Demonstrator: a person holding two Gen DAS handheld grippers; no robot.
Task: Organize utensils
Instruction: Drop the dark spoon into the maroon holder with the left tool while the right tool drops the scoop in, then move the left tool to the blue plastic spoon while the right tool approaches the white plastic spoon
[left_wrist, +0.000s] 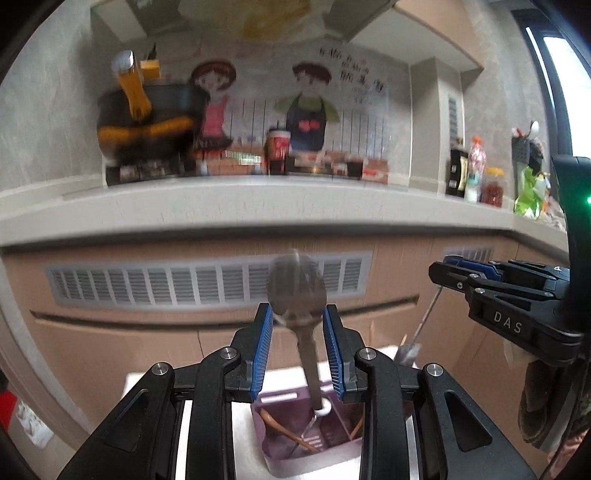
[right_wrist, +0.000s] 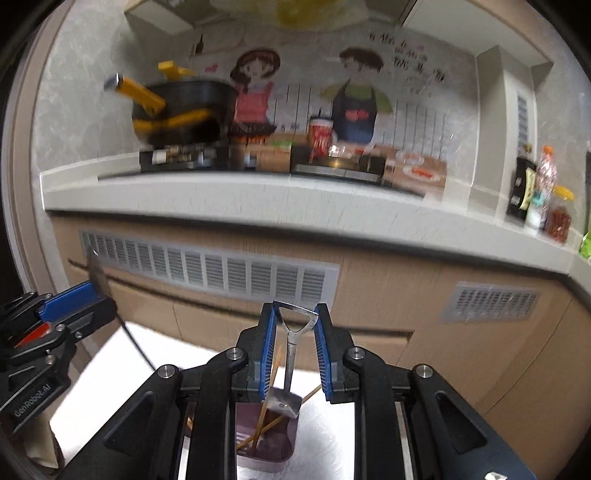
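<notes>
My left gripper (left_wrist: 298, 325) is shut on the bowl of a metal spoon (left_wrist: 297, 291). Its handle hangs down toward a purple utensil holder (left_wrist: 306, 446) that holds wooden chopsticks (left_wrist: 284, 432). My right gripper (right_wrist: 295, 321) is shut on the triangular handle of a small shovel-shaped metal spoon (right_wrist: 293, 347), whose blade hangs just above the same holder (right_wrist: 266, 443) with its chopsticks (right_wrist: 269, 387). Each gripper shows in the other's view: the right gripper (left_wrist: 447, 273) at the right with its shovel spoon (left_wrist: 424, 321), the left gripper (right_wrist: 92, 295) at the left. Both views are motion-blurred.
The holder stands on a white table (right_wrist: 110, 369). Beyond it runs a grey kitchen counter (right_wrist: 258, 206) over brown cabinets with a vent grille (right_wrist: 207, 269). A black pot (right_wrist: 184, 107) with yellow handles sits on a stove, and bottles (right_wrist: 535, 184) stand at the right.
</notes>
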